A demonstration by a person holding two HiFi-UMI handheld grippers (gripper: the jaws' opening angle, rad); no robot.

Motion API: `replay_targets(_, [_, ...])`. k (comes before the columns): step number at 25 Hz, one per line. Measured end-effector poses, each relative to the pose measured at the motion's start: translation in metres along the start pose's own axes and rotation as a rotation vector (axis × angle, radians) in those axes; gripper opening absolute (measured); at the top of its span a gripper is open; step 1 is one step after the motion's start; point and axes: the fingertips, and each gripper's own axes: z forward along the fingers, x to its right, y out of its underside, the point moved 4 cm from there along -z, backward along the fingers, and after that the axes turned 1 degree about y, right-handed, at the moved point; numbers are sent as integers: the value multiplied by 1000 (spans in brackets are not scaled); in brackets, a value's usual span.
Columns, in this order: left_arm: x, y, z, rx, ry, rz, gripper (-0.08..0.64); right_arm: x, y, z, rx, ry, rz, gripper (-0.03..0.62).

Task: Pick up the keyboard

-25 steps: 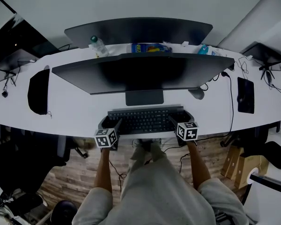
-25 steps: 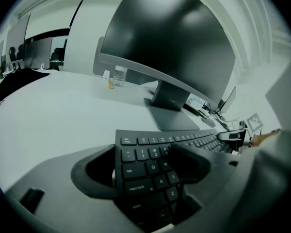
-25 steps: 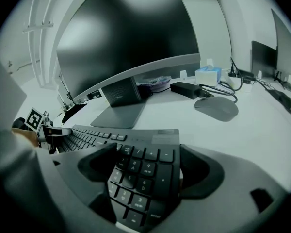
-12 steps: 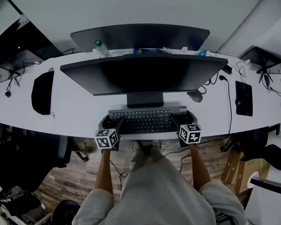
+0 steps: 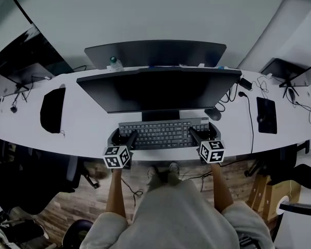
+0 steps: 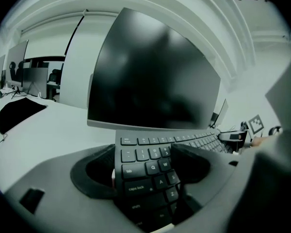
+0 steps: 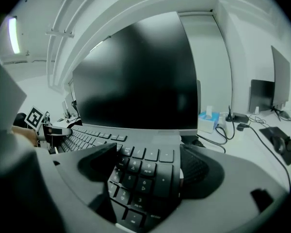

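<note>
A long white desk [image 5: 88, 131] curves across in front of me, with wood flooring [image 5: 93, 201] below its front edge. The keyboard [image 5: 163, 133] lies along that front edge, straight ahead of me. Its back row is tucked under the lower edge of a wide dark monitor [image 5: 158, 90], whose stand is just behind it.

A dark mouse [image 5: 213, 113] sits just off the keyboard's back right corner. Further right, a black cable [image 5: 247, 115] runs across the desk toward me, and a black mouse pad [image 5: 266, 115] lies well apart. To the left there is bare desk as far as a black flat thing [image 5: 52, 109].

The keyboard is dark grey and full-size, with low flat keys. The caps-lock end is in my left tongs [image 6: 145, 166] and the number-pad end in my right tongs [image 7: 145, 171]. Each pair pinches its end of the board, one jaw lying over the keys and the other at the outer side. In the head view the left tongs [image 5: 128, 139] and right tongs [image 5: 196, 137] reach in from the front edge at the two ends. I cannot tell whether the board is clear of the desk.
</note>
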Motion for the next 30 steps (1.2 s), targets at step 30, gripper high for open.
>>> replay_targets(30, [23,-78,-37,186,19,87,333,-11,-76,-43,208,17,-69,396])
